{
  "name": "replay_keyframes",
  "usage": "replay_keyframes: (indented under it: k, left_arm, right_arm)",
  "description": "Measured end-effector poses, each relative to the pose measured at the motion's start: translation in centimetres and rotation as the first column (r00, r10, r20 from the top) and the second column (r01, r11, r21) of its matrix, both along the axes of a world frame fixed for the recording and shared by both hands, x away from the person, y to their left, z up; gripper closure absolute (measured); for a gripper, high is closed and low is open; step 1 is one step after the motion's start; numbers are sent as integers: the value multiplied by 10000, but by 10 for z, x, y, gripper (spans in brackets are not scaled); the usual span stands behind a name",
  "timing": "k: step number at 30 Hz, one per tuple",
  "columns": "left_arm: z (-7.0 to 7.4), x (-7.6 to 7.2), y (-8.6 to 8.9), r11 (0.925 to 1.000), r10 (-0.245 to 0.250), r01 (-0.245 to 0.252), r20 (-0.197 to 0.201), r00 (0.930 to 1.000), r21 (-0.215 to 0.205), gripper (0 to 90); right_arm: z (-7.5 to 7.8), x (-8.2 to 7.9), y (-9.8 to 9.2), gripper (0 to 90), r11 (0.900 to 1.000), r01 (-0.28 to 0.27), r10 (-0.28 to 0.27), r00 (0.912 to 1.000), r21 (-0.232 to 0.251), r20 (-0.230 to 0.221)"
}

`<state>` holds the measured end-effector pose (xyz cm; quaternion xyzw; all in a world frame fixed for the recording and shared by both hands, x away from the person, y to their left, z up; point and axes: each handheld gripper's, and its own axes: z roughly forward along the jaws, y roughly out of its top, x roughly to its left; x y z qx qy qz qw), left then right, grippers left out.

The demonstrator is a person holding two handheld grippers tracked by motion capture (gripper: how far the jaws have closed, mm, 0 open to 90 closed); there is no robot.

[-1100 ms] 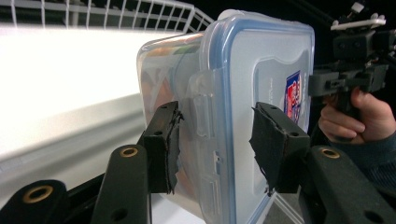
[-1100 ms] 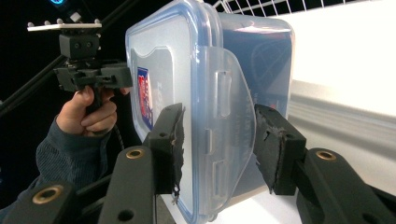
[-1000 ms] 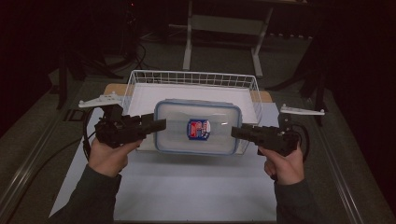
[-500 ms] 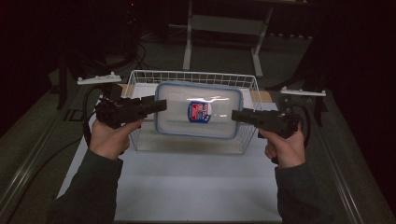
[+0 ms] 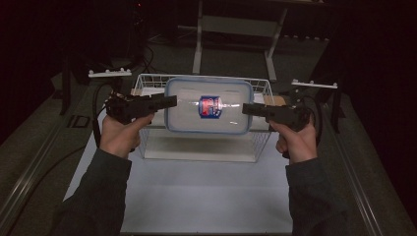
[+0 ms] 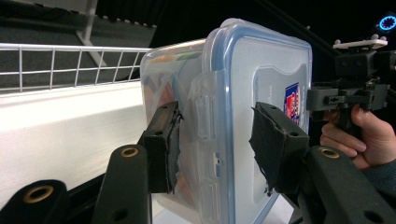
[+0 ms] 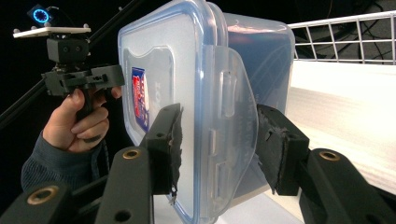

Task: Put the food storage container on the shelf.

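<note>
2 grippers carry the lidded container [image 5: 208, 105] above the wire basket [image 5: 147, 80]: left gripper [image 5: 169, 102] and right gripper [image 5: 247, 109] each clamp 1 end latch. Uneven pull could tilt it, slipping free onto the basket rim.

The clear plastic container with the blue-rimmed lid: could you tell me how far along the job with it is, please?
Done: the clear plastic container with the blue-rimmed lid is off the white table, lid latched. In hand: the left gripper and right gripper clamp its two ends, holding it above the white wire basket. Left: probably lowering it into the basket and letting go.
</note>
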<state>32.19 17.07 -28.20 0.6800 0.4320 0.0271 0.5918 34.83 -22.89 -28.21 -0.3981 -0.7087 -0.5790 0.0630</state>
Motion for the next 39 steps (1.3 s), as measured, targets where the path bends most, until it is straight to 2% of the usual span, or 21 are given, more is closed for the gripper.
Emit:
replay_keyframes:
  k: [12,39]
  left_arm:
    - [-6,16,-1,10000,24,-25,-256,9997,-33,521]
    - [-15,38,8,9995,280,-295,-1017,9944,-131,520]
  right_arm:
    - [-3,14,1,523,9997,251,-252,9994,-48,-223]
    - [-15,36,13,519,9986,529,-520,9930,60,-1058]
